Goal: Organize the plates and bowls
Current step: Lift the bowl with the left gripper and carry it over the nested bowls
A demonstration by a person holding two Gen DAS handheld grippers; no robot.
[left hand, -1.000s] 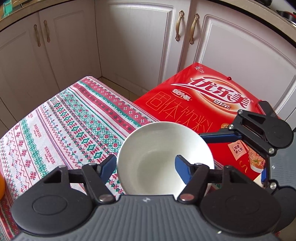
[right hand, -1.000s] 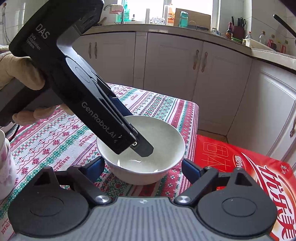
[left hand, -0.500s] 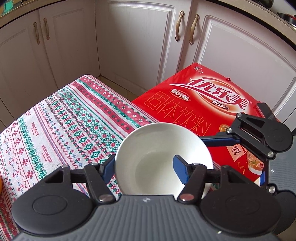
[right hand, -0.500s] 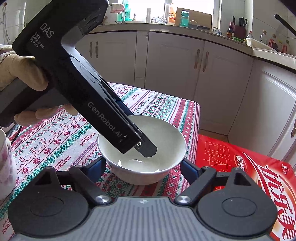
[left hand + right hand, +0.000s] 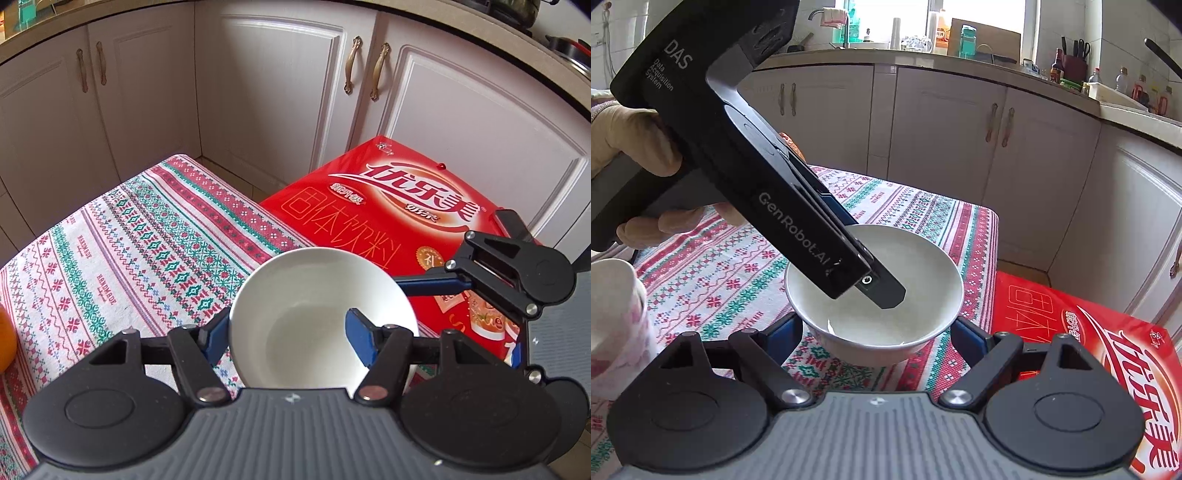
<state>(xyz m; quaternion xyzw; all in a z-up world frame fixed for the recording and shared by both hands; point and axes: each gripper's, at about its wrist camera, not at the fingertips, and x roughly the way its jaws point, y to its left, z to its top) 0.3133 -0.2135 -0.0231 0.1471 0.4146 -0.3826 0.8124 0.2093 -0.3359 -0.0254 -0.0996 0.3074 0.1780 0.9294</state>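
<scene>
A white bowl [image 5: 317, 317] stands on the patterned tablecloth [image 5: 147, 236] near the table's right edge; it also shows in the right wrist view [image 5: 916, 288]. My left gripper [image 5: 286, 332] is open, one finger outside the bowl's left rim and one inside the bowl. In the right wrist view its body [image 5: 757, 177] slants down into the bowl. My right gripper [image 5: 875, 332] is open, its blue fingers on either side of the bowl's base, close to it. Its finger reaches in from the right in the left wrist view [image 5: 436, 286].
A red printed box [image 5: 399, 221] lies beside the table on the right, also seen in the right wrist view [image 5: 1089, 332]. White cabinets [image 5: 280, 92] stand behind. A pale cup [image 5: 613, 314] is at the left, and an orange [image 5: 5, 339] at the left edge.
Both grippers have moved slightly closer to the bowl. The right gripper's fingers now sit nearer the bowl's sides. The bowl has stayed in place.
</scene>
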